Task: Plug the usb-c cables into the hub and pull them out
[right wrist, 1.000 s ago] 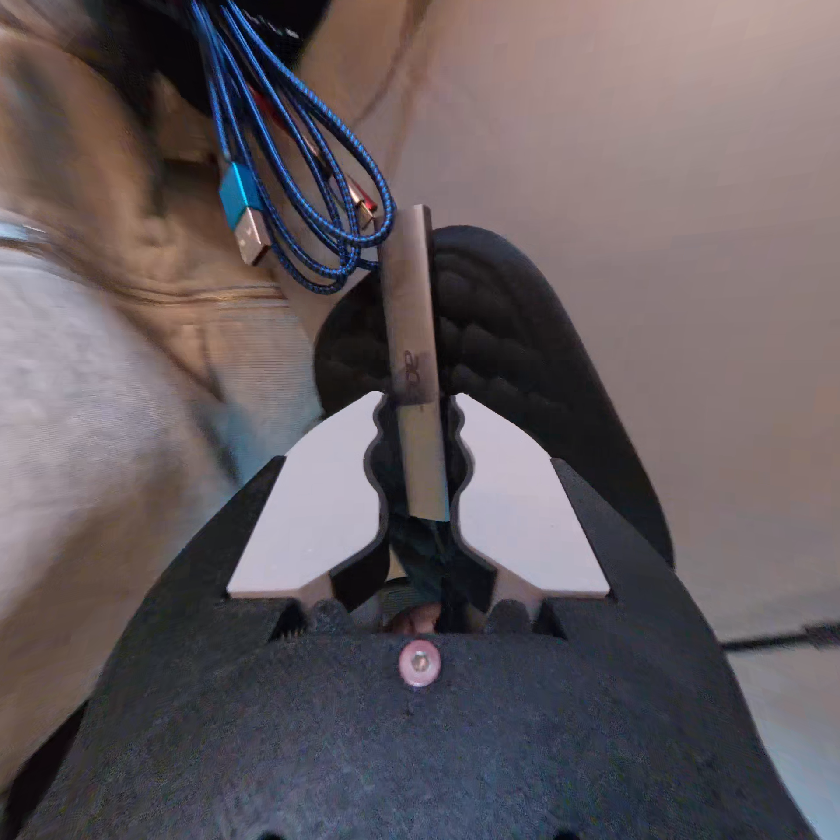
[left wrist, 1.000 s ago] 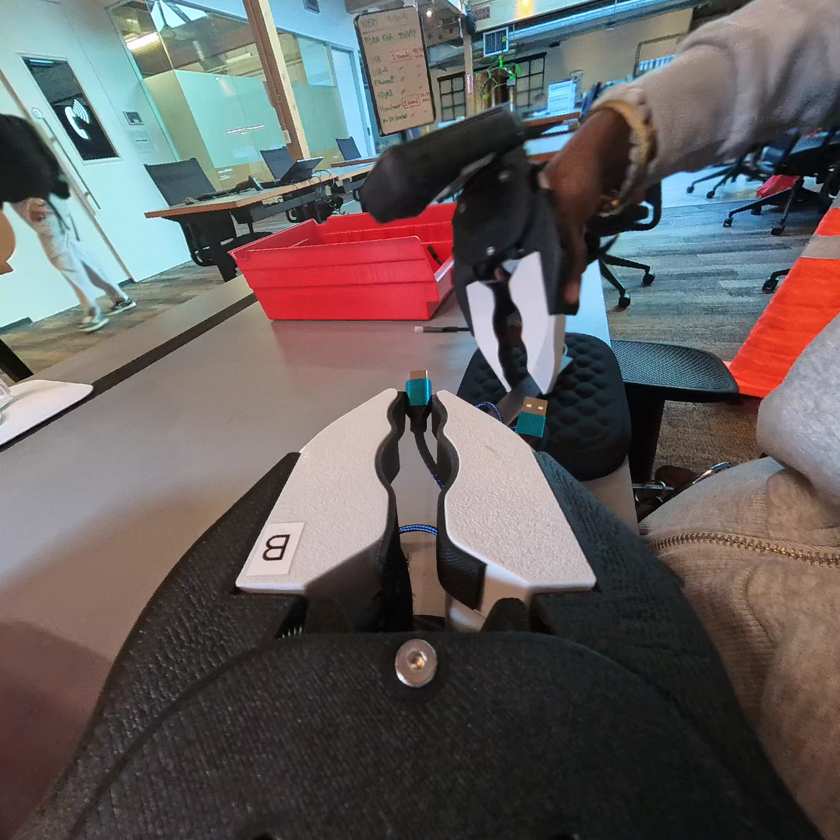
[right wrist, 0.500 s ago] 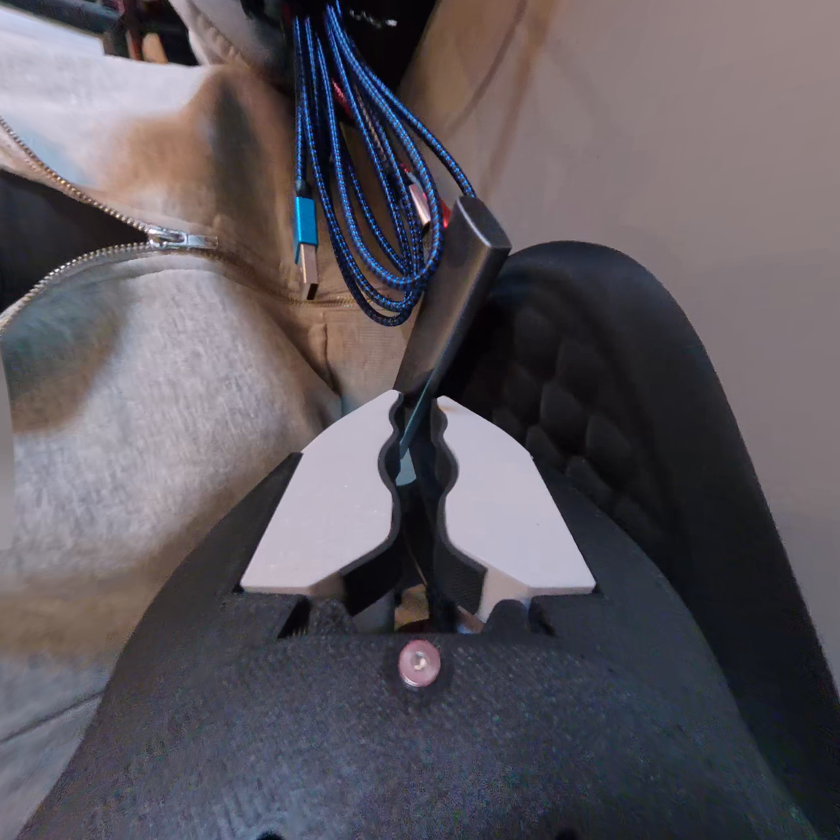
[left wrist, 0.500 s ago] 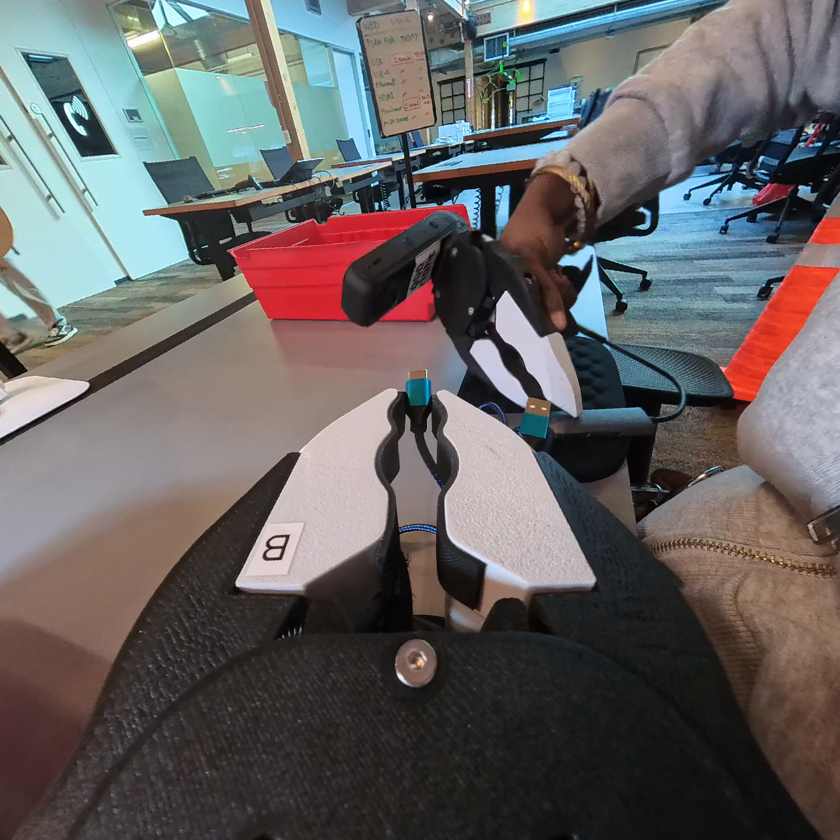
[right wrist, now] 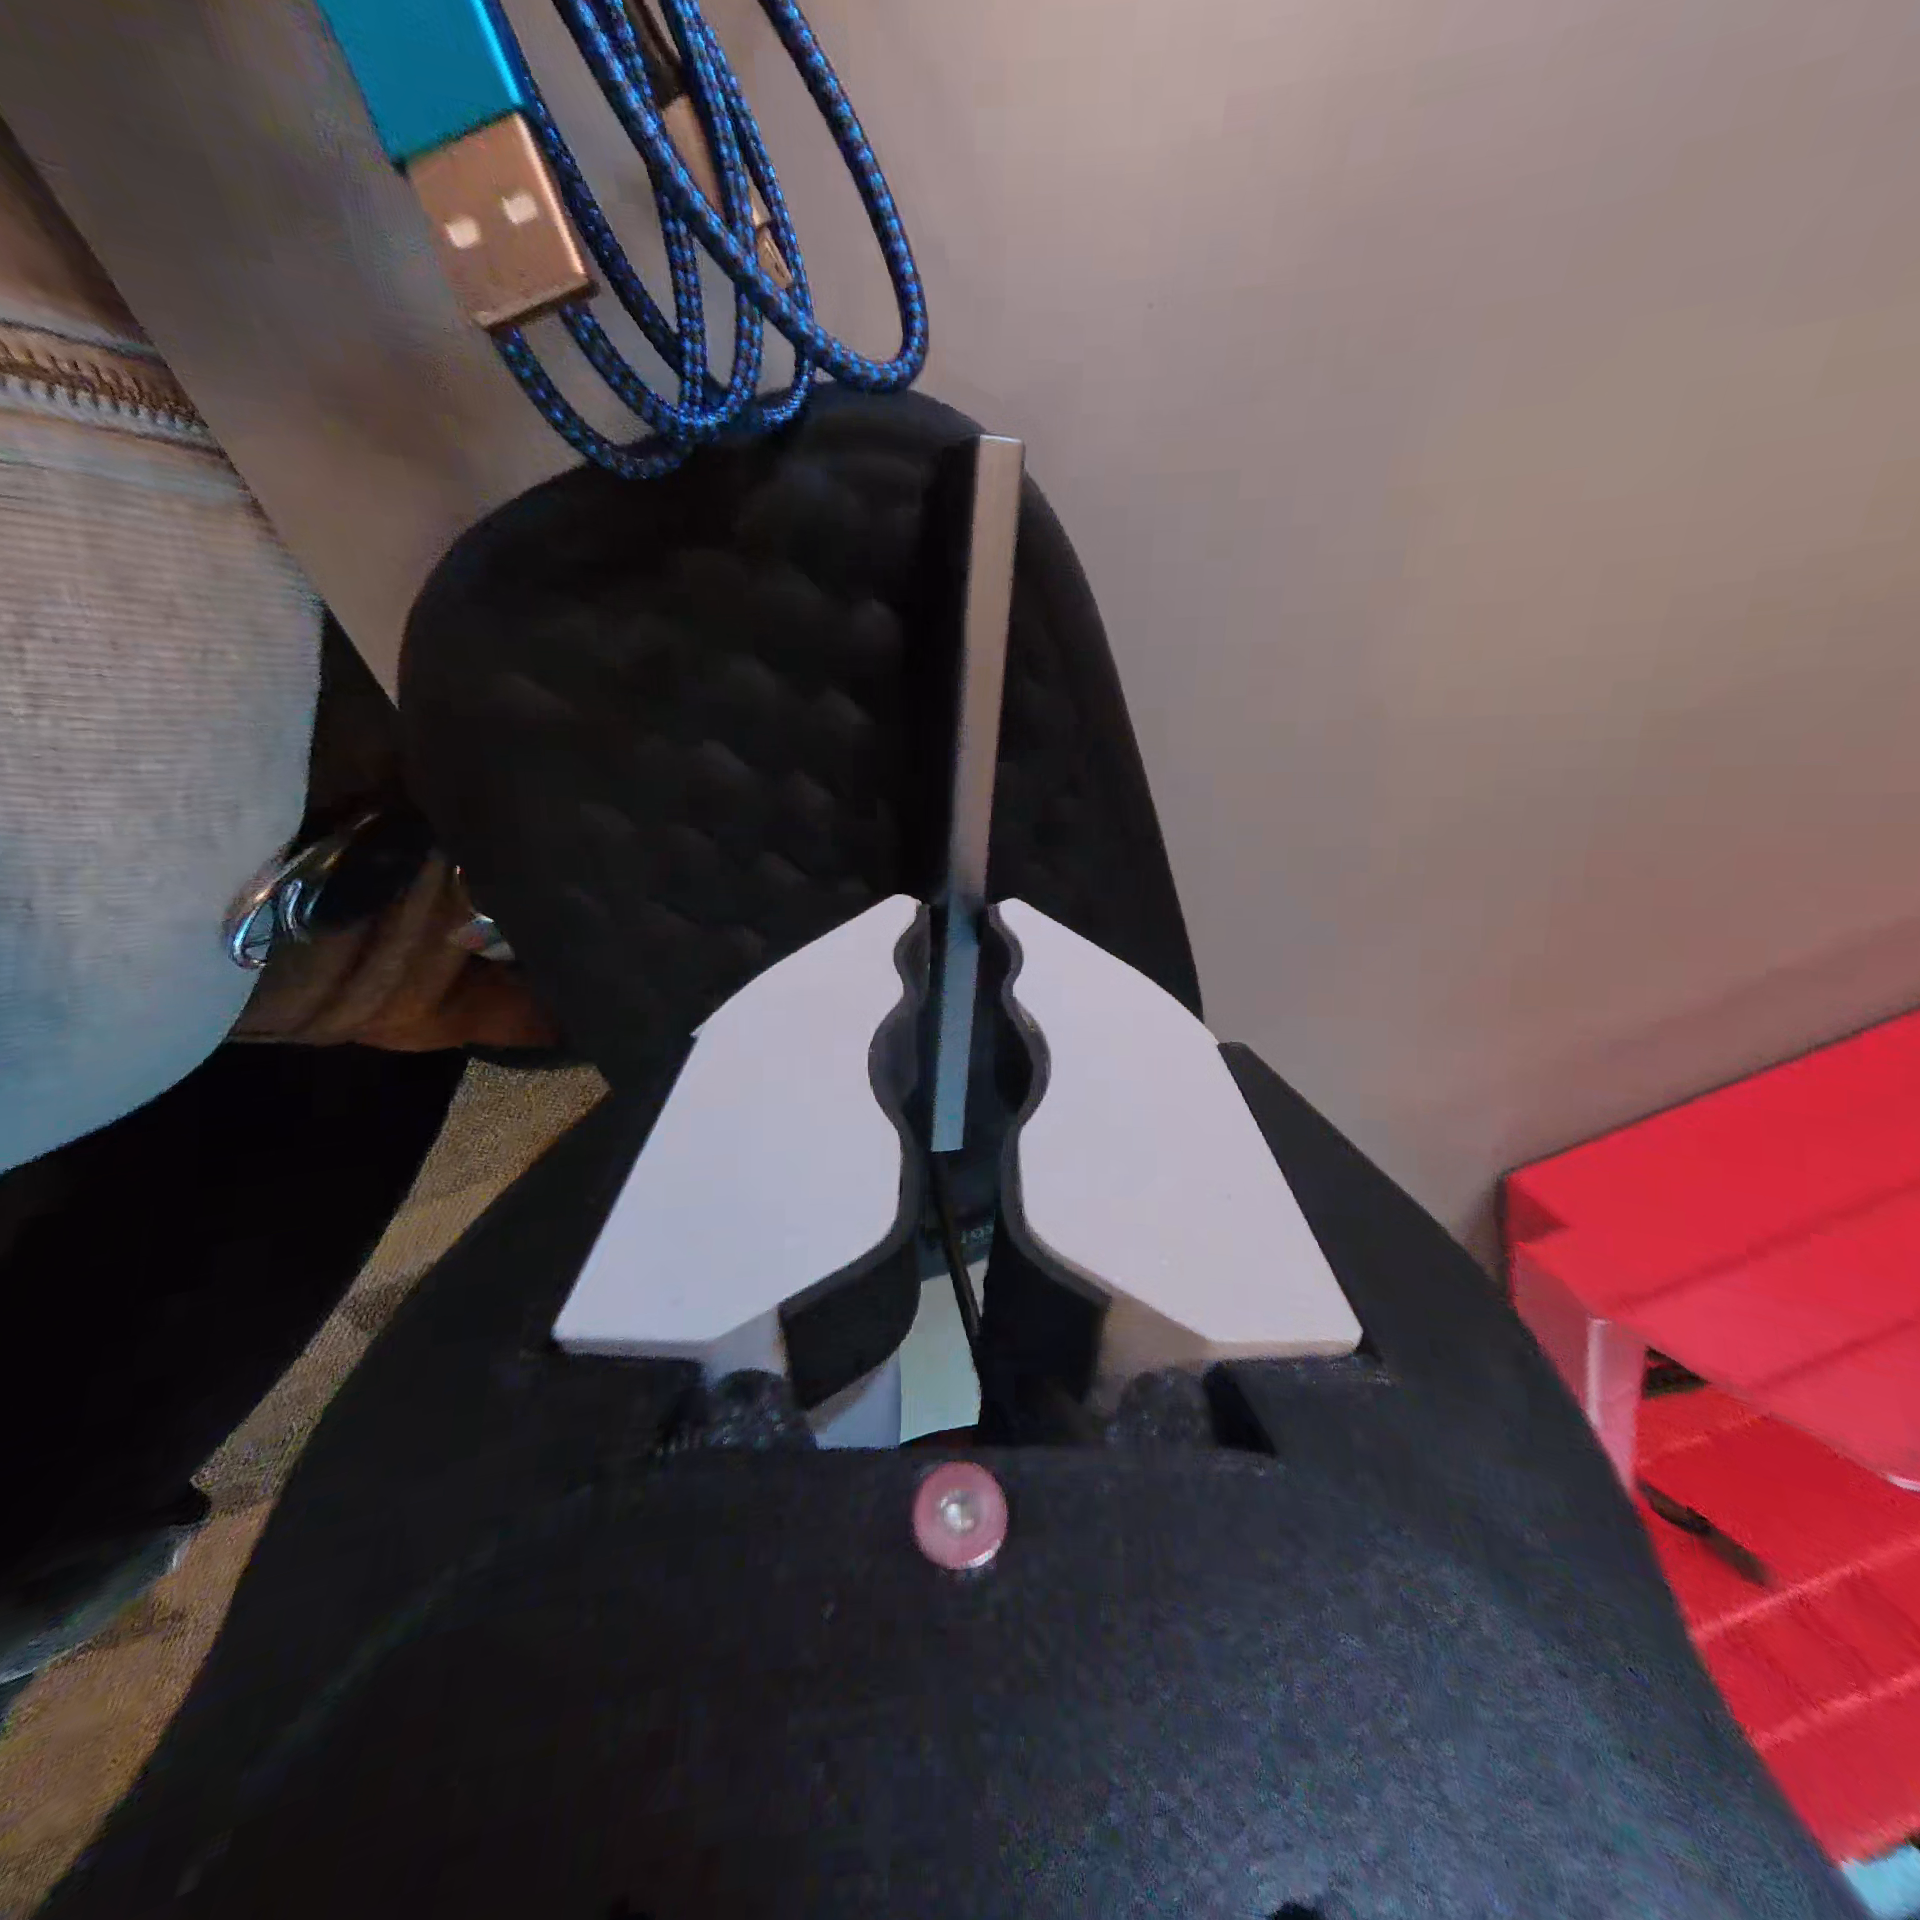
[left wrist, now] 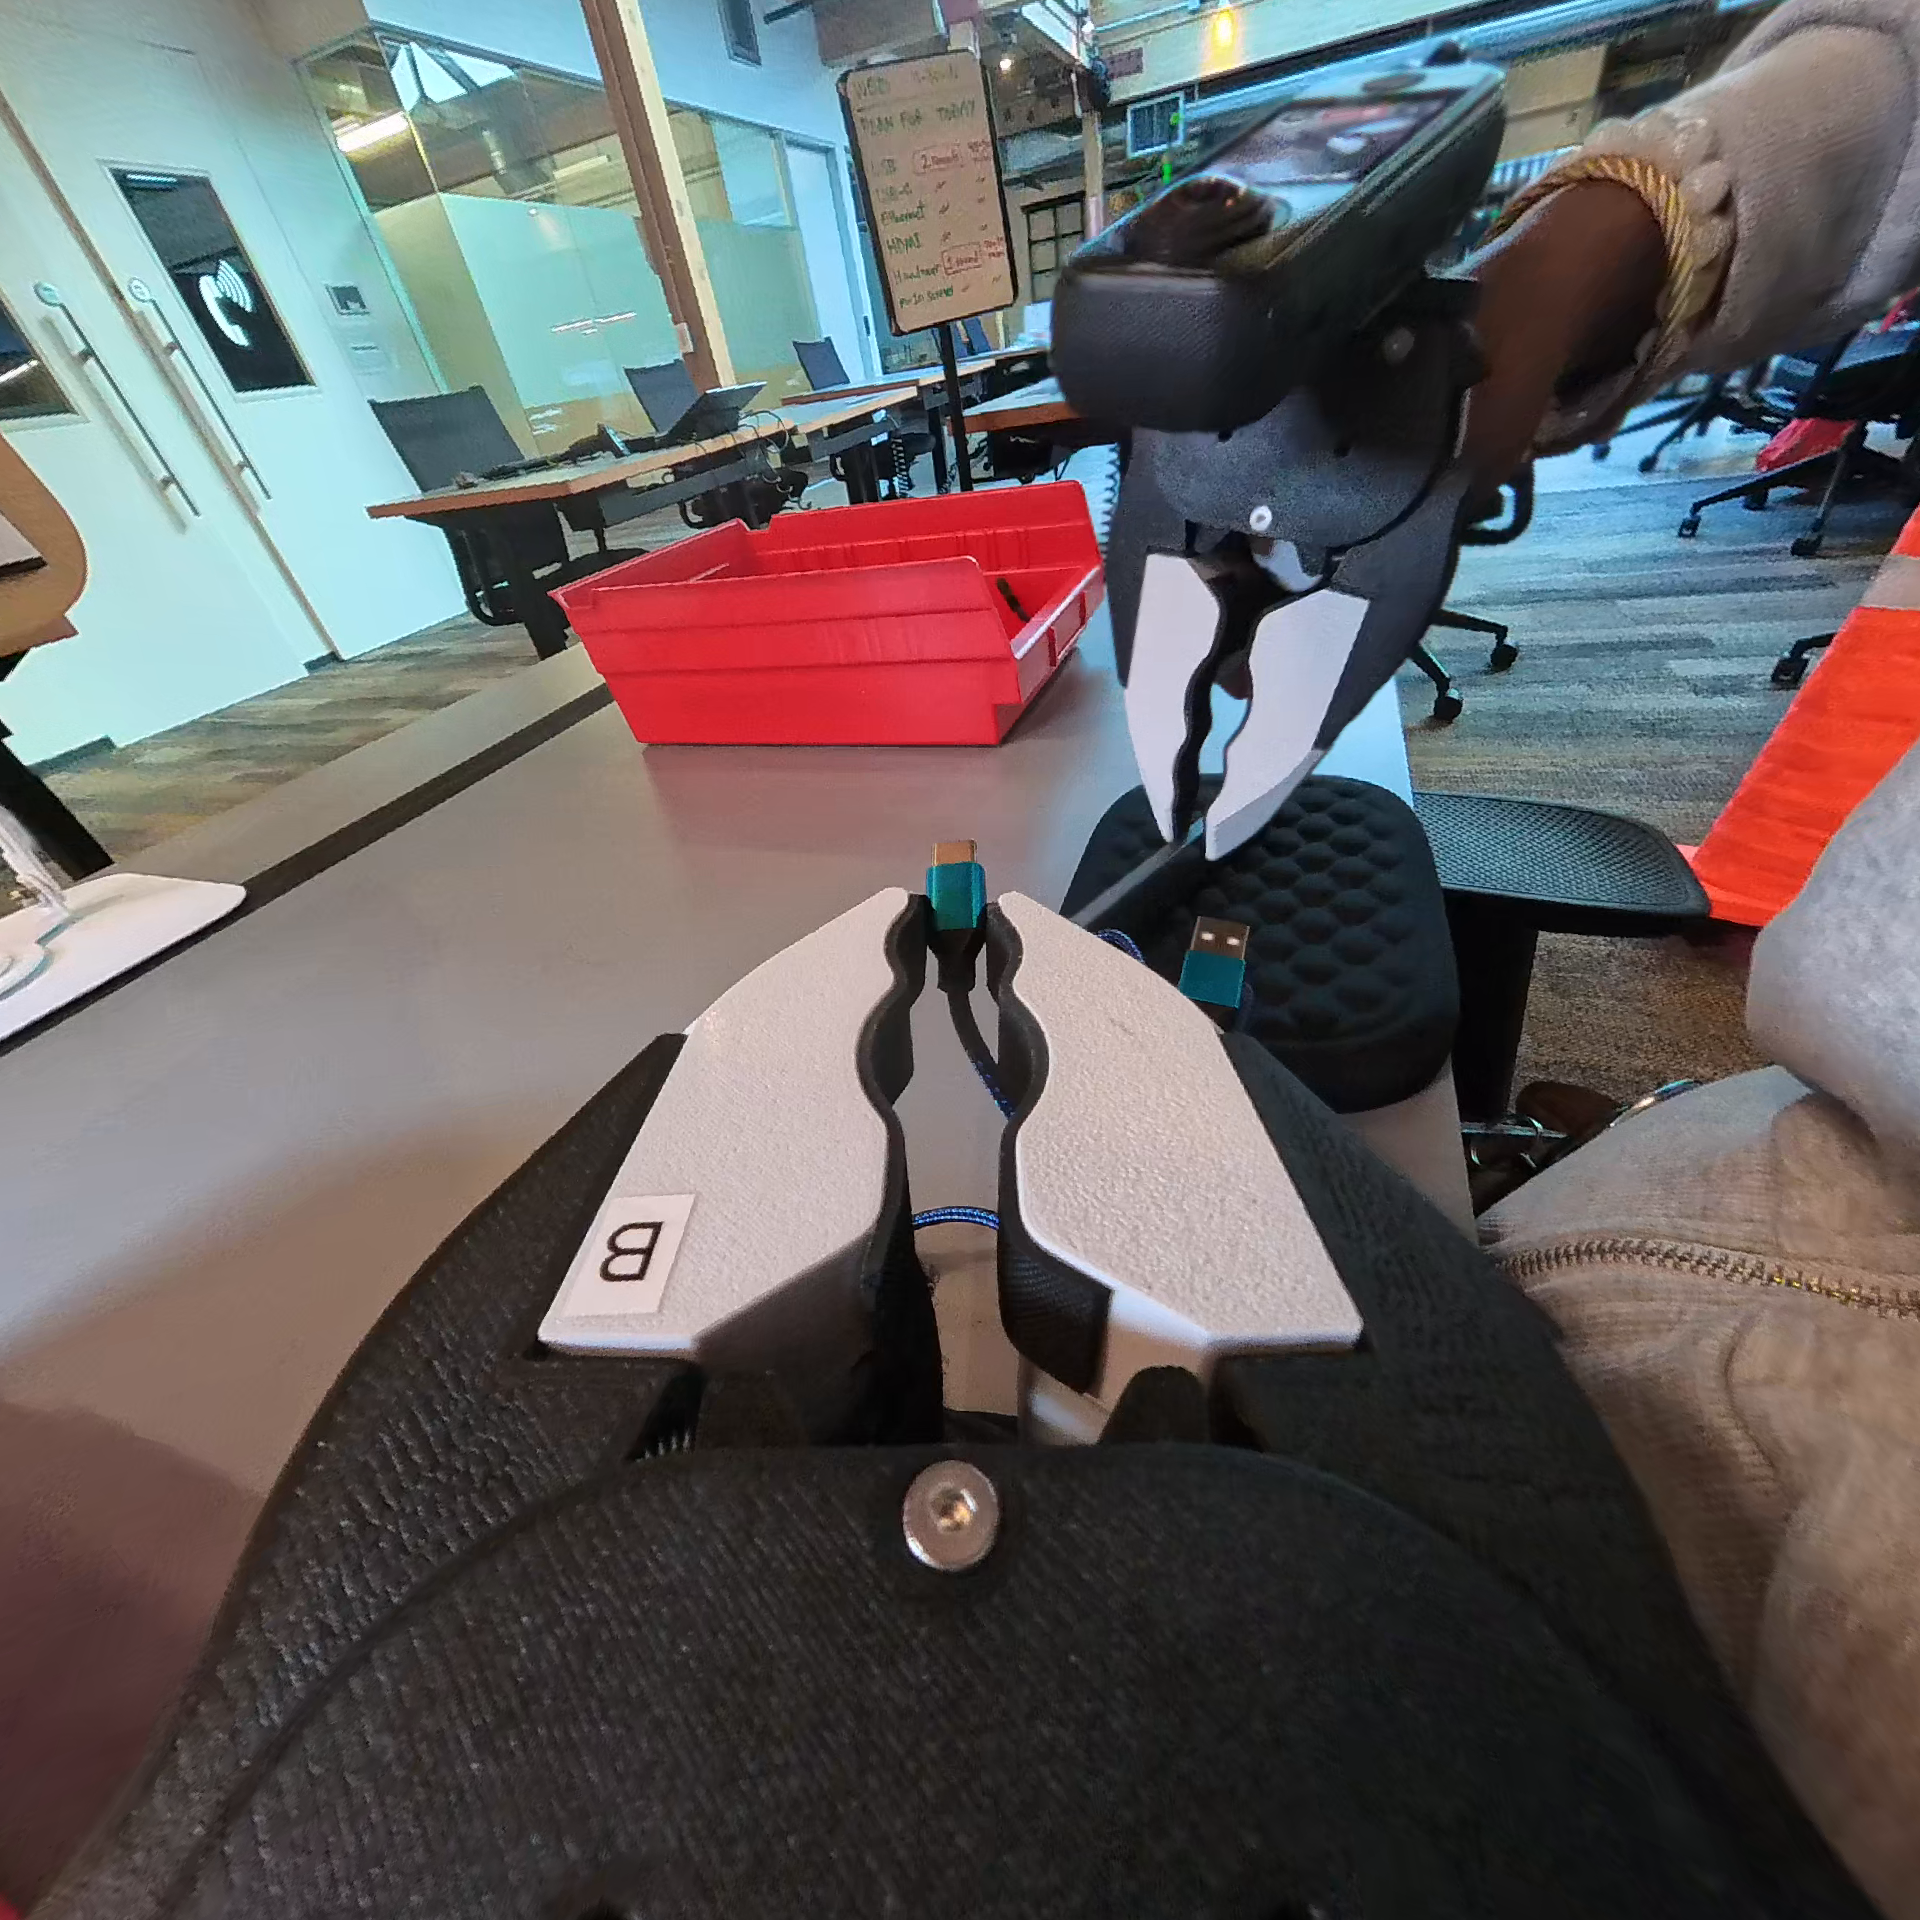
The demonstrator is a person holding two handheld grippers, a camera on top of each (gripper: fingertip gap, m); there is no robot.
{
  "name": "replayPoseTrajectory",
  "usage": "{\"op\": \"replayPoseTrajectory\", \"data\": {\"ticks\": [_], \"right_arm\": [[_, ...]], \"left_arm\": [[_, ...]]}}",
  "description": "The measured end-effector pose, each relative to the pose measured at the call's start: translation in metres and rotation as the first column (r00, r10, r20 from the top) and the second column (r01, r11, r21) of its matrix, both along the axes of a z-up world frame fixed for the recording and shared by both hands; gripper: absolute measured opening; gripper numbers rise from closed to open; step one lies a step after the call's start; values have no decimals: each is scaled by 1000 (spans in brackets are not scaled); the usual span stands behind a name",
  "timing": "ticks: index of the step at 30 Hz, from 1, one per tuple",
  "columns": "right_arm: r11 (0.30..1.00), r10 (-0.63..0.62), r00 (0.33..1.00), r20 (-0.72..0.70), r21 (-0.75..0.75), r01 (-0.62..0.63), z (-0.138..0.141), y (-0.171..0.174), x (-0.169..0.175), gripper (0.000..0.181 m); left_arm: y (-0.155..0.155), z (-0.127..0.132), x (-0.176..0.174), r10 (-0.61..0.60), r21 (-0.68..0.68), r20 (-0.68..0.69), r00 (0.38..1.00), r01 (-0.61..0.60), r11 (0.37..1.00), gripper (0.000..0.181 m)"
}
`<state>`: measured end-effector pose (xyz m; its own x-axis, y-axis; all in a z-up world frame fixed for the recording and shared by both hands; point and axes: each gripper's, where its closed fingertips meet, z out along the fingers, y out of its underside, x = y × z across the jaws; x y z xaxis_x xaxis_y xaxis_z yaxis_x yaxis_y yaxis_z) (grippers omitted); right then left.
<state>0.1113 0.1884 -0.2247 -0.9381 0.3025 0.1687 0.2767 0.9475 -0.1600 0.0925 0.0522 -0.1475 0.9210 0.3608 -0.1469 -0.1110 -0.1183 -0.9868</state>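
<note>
My left gripper (left wrist: 954, 916) is shut on a teal USB-C plug (left wrist: 954, 896) whose metal tip sticks out past the fingertips, low over the grey table (left wrist: 416, 987). Its blue braided cable (right wrist: 748, 260) hangs in loops, with a teal USB-A plug (left wrist: 1214, 961) at the other end, also in the right wrist view (right wrist: 499, 239). My right gripper (right wrist: 961, 914) is shut on the near end of a slim grey hub (right wrist: 977, 727), seen edge-on over a black padded rest (right wrist: 675, 748). In the left wrist view the right gripper (left wrist: 1195, 831) points down just right of the plug.
A red plastic bin (left wrist: 831, 644) stands farther back on the table and shows in the right wrist view (right wrist: 1714, 1299). The padded rest (left wrist: 1330, 935) sits at the table's right edge. A person's grey zipped top (left wrist: 1714, 1403) is close on the right. Office desks and chairs stand behind.
The right gripper has lifted and turned to point down and face the left gripper. The hub has gone from tilted to straight and edge-on over the pad. The left gripper has held still.
</note>
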Motion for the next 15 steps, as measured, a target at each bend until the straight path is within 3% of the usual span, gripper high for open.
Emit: {"op": "replayPoseTrajectory", "data": {"ticks": [8, 15], "right_arm": [[996, 84, 989, 121, -44, -79, -17, -6, 9, 10], [986, 16, 990, 141, -165, 8, -20, -10, 6, 9]], "left_arm": [[1, -1, 1, -5, -6, -3, 1000, 5, 1000, 11], [2, -4, 1, -11, -25, 4, 1000, 12, 1000, 11]]}}
